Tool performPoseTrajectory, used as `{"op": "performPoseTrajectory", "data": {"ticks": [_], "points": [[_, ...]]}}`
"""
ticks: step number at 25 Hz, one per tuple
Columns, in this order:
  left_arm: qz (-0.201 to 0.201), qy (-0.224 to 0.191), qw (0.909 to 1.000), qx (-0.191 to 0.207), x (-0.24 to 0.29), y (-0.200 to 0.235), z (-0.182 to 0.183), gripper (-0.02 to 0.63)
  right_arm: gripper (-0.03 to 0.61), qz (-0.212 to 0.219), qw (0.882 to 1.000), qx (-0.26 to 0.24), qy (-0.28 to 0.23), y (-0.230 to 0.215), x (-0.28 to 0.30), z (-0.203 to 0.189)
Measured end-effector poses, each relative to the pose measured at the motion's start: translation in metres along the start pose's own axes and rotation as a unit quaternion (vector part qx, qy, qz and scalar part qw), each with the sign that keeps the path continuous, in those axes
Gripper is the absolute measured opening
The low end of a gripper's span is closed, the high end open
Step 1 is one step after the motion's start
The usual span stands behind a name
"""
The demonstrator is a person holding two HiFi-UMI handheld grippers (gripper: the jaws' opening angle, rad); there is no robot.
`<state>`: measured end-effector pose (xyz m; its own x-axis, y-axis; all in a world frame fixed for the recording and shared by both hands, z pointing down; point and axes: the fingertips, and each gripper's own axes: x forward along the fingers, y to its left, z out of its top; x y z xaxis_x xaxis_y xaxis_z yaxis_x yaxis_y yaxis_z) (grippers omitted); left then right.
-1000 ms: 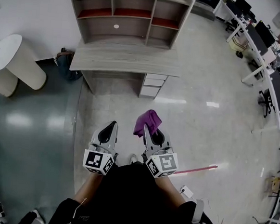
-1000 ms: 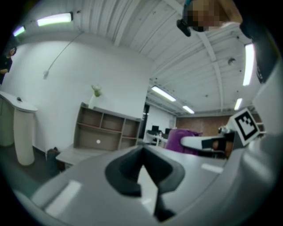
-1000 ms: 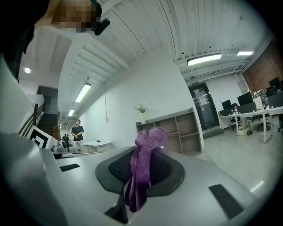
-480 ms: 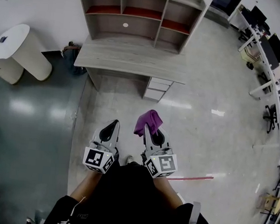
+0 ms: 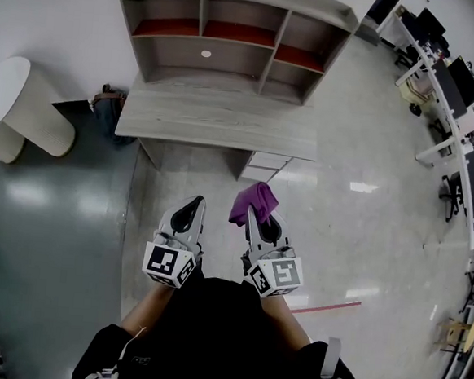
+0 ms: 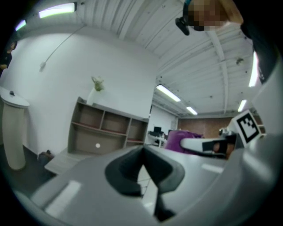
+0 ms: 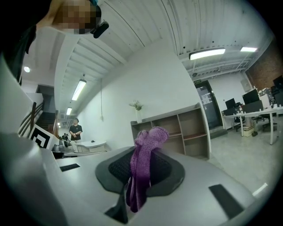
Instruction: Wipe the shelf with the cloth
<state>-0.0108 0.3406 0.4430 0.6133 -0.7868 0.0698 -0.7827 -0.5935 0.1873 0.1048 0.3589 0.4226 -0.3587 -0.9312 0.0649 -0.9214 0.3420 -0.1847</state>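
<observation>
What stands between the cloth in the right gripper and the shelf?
Nothing visible blocks it. The cloth, clamped in the right gripper, faces open floor, then the desk top below the shelf.

Cloth [image 5: 253, 202]: plain purple throughout. Shelf [image 5: 231, 57]: grey wood grain, with reddish-brown boards in the upper compartments. Bench [image 5: 218, 119]: matching grey wood grain. Left gripper [image 5: 193, 206] and right gripper [image 5: 253, 214]: pale grey bodies, black pads. Marker cubes [image 5: 168, 265]: white faces bearing black square patterns. Floor [image 5: 364, 235]: glossy light grey at frame right, dark teal at left; thin pink stripe [image 5: 326, 306] lower right.
</observation>
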Motion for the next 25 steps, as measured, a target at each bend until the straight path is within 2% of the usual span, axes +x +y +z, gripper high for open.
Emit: {"op": "performPoseTrajectory", "data": {"ticks": [7, 14, 20, 25], "points": [[-0.028, 0.003, 0.9996, 0.005, 0.054, 0.08, 0.028, 0.002, 0.057, -0.026, 1.0, -0.001, -0.003, -0.001, 0.098, 0.016], [-0.026, 0.003, 0.9996, 0.0, 0.098, 0.159, 0.04, 0.002, 0.057, -0.059, 0.998, 0.003, -0.009, -0.01, 0.175, 0.019], [-0.044, 0.013, 0.9988, -0.015, 0.126, 0.17, 0.043, 0.002, 0.057, -0.078, 0.997, 0.0, -0.001, -0.025, 0.212, 0.025], [-0.054, 0.004, 0.9983, -0.023, 0.169, 0.178, 0.051, 0.002, 0.057, -0.093, 0.996, -0.002, -0.005, -0.061, 0.248, 0.033]]}}
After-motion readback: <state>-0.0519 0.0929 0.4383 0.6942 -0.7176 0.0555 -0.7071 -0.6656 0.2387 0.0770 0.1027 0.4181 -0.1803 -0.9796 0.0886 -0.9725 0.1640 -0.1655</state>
